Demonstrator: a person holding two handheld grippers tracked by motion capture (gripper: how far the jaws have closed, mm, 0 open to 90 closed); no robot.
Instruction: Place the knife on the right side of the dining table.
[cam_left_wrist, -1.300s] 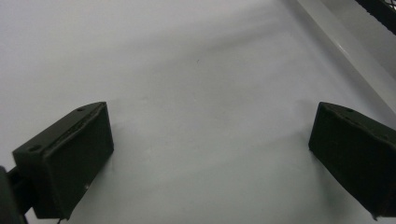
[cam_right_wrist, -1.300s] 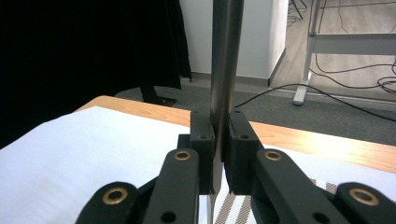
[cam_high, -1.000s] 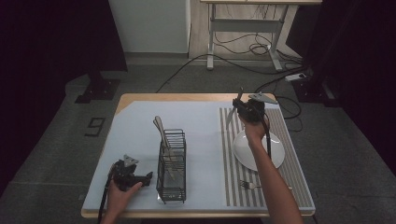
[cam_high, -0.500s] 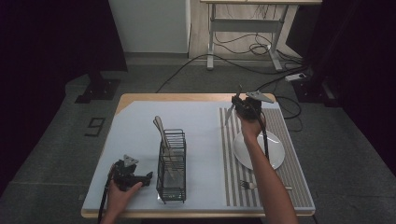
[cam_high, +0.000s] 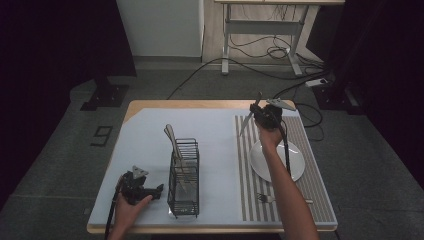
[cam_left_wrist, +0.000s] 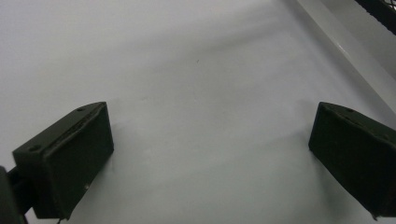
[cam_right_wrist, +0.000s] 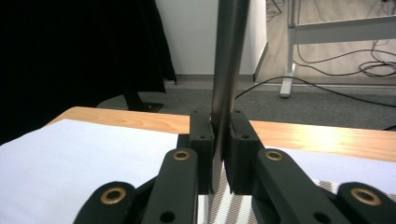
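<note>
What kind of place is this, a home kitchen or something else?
Probably a lab or studio staged for recording: dark curtains, loose floor cables, and one table set with a plate and wire cutlery rack.

no readable text, labels or numbers

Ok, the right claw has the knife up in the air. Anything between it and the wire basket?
Nothing visible. The right claw, shut on the knife, is held over the striped mat's far end. Between it and the wire basket lies bare blue cover. The plate and fork lie nearer the person, off that line.
</note>
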